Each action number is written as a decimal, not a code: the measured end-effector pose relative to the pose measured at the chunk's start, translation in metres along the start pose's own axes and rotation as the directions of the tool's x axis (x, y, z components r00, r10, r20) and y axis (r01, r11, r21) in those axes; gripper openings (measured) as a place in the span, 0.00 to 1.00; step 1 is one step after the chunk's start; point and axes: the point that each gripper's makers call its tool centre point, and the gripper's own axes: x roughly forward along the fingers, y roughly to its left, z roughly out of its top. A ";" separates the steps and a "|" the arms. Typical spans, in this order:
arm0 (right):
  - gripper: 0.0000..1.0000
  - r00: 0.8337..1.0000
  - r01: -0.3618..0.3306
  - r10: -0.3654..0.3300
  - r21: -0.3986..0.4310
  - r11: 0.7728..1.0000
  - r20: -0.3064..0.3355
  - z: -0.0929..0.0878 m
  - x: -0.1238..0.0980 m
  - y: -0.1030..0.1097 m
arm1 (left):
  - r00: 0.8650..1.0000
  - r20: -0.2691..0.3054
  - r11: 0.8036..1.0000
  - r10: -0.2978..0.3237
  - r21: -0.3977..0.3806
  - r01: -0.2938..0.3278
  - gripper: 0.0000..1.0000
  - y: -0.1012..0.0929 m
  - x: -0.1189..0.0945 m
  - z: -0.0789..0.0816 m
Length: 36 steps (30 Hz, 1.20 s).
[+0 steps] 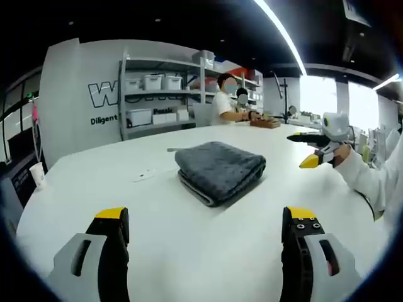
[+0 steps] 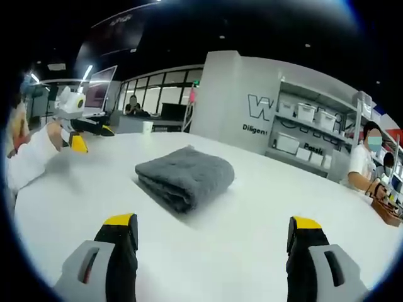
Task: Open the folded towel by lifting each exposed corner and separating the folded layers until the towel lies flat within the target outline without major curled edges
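Note:
A grey towel (image 1: 219, 170) lies folded into a thick square on the white table (image 1: 126, 189), several layers showing along its near edge. My left gripper (image 1: 206, 217) hovers open, well short of the towel, its yellow-tipped jaws wide apart. The right gripper (image 1: 303, 150) enters from the right in a white-sleeved hand, open, beside the towel and apart from it. In the right gripper view the towel (image 2: 186, 175) lies ahead of my open right gripper (image 2: 213, 221), with bare table (image 2: 252, 239) between. The left gripper (image 2: 93, 138) hangs at the far left, above the table.
A paper cup (image 1: 38, 173) stands near the table's left edge. Small flat items (image 1: 151, 171) lie left of the towel. A wooden box (image 1: 264, 123) and seated people (image 1: 223, 100) are at the far end. Shelves of white bins (image 1: 154, 94) line the wall.

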 end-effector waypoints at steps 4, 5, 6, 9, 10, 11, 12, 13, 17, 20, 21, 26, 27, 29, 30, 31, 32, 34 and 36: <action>1.00 1.000 -0.012 0.012 -0.022 1.000 -0.009 0.003 0.007 0.008 | 1.000 0.001 1.000 -0.003 -0.004 0.003 1.00 0.000 0.000 0.000; 1.00 1.000 -0.014 0.013 -0.026 1.000 -0.009 0.003 0.007 0.008 | 1.000 0.001 1.000 -0.003 -0.005 0.003 1.00 0.000 0.000 0.000; 1.00 1.000 -0.028 0.028 -0.046 0.999 -0.009 0.005 0.010 0.012 | 1.000 -0.001 1.000 -0.004 -0.007 0.004 1.00 0.000 0.000 -0.001; 1.00 0.999 -0.047 0.046 -0.073 0.996 -0.019 0.009 0.016 0.020 | 1.000 -0.008 1.000 -0.007 -0.008 0.007 1.00 0.000 0.001 -0.002; 1.00 0.998 -0.055 0.053 -0.087 0.995 -0.023 0.011 0.018 0.023 | 1.000 -0.010 1.000 -0.007 -0.008 0.007 1.00 0.000 0.001 -0.002; 1.00 0.998 -0.060 0.058 -0.100 0.993 -0.027 0.012 0.020 0.025 | 1.000 -0.010 1.000 -0.008 -0.007 0.008 1.00 0.000 0.002 -0.002; 1.00 0.998 -0.061 0.059 -0.104 0.993 -0.027 0.013 0.020 0.026 | 1.000 -0.010 1.000 -0.009 -0.007 0.009 1.00 0.000 0.002 -0.002; 1.00 0.997 -0.068 0.065 -0.119 0.991 -0.027 0.016 0.022 0.029 | 1.000 -0.009 1.000 -0.011 -0.009 0.011 1.00 -0.001 0.002 -0.002; 1.00 0.995 -0.100 0.097 -0.163 0.982 -0.023 0.030 0.031 0.041 | 1.000 -0.009 1.000 -0.011 -0.009 0.011 1.00 -0.001 0.001 -0.002; 1.00 0.991 -0.132 0.131 -0.176 0.975 -0.018 0.041 0.040 0.051 | 1.000 -0.009 1.000 -0.012 -0.012 0.012 1.00 0.000 0.001 -0.002; 1.00 0.990 -0.141 0.140 -0.179 0.974 -0.017 0.043 0.043 0.054 | 1.000 -0.009 1.000 -0.012 -0.013 0.012 1.00 0.000 0.001 -0.002; 1.00 0.983 -0.184 0.182 -0.227 0.956 -0.029 0.053 0.059 0.074 | 1.000 -0.004 1.000 -0.016 -0.015 0.016 1.00 -0.001 0.001 -0.001; 1.00 0.981 -0.195 0.193 -0.234 0.953 -0.034 0.054 0.062 0.078 | 1.000 -0.002 1.000 -0.016 -0.015 0.016 1.00 -0.002 0.000 -0.001; 1.00 0.977 -0.214 0.210 -0.245 0.945 -0.044 0.055 0.070 0.087 | 1.000 0.000 1.000 -0.015 -0.014 0.015 1.00 -0.002 -0.001 0.000; 1.00 0.976 -0.220 0.214 -0.253 0.942 -0.049 0.054 0.074 0.091 | 1.000 0.002 1.000 -0.015 -0.015 0.015 1.00 -0.003 -0.001 0.000; 1.00 0.974 -0.228 0.221 -0.265 0.937 -0.057 0.054 0.080 0.096 | 1.000 0.004 1.000 -0.015 -0.015 0.015 1.00 -0.003 -0.002 0.001; 0.99 0.973 -0.232 0.224 -0.271 0.934 -0.060 0.054 0.082 0.098 | 1.000 0.006 1.000 -0.015 -0.015 0.015 1.00 -0.002 -0.002 0.001; 0.99 0.970 -0.244 0.233 -0.292 0.925 -0.072 0.052 0.090 0.105 | 1.000 0.008 1.000 -0.014 -0.016 0.014 1.00 -0.001 -0.002 0.002; 0.99 0.968 -0.252 0.237 -0.309 0.917 -0.085 0.051 0.097 0.112 | 1.000 0.009 1.000 -0.013 -0.018 0.013 1.00 0.000 -0.002 0.002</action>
